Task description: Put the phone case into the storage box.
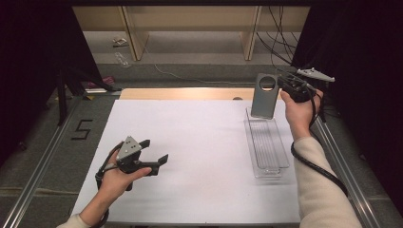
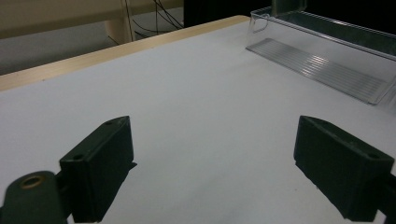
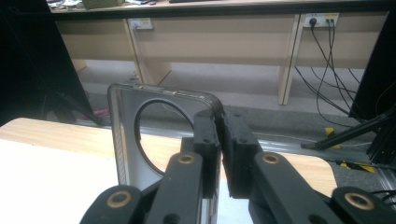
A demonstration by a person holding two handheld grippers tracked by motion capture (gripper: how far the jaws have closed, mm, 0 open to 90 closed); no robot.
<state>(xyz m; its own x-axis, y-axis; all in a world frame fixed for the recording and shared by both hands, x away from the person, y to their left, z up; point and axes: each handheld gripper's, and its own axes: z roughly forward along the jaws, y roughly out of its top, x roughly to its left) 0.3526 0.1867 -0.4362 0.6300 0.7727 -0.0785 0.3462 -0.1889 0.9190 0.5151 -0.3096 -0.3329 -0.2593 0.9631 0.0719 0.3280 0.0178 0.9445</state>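
I see my left claw point(image 1: 154, 151) gaping empty over the matte white worktop point(image 1: 190, 142), well left of the ribbed clear plastic tray point(image 1: 267, 147). My right claw point(image 1: 283, 83) pinches the flat grey metal plate point(image 1: 264, 97) with its round hole, upright at the tray's far end.

White table point(image 1: 190, 156), number 5 mark point(image 1: 81, 129) on floor, wooden shelving point(image 1: 190, 23), cables point(image 1: 278, 33) behind
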